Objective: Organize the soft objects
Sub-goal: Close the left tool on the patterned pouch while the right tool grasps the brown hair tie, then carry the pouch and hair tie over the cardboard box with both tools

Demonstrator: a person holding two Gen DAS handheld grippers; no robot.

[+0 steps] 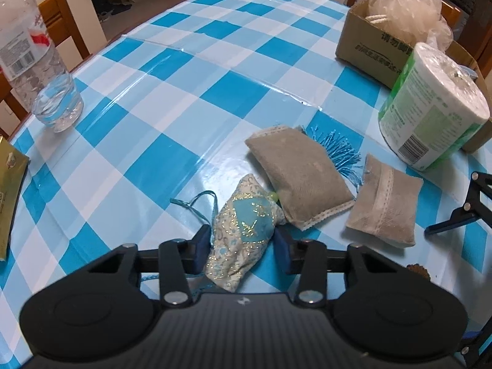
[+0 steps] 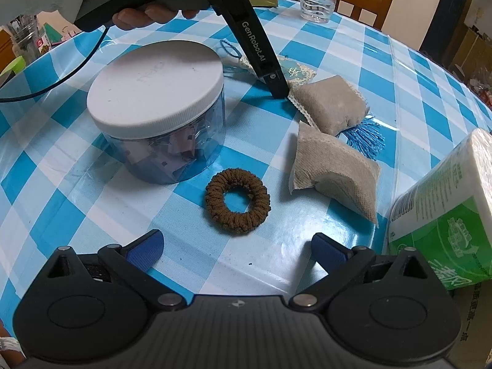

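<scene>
1. On the checked surface (image 1: pixel 190 70), the left gripper (image 1: pixel 243 243) points down over the brocade sachet (image 1: pixel 243 230); its fingers (image 1: pixel 201 247) press both sides, grasping it, likely for a lift.
2. Two grey pouches (image 1: pixel 301 178) lie just right of it, one touching it.
3. Far right, a box (image 1: pixel 369 43) probably serves as the bin.
4. The right gripper (image 2: pixel 238 250) hovers released near the scrunchie (image 2: pixel 237 200), touching nothing.
</scene>
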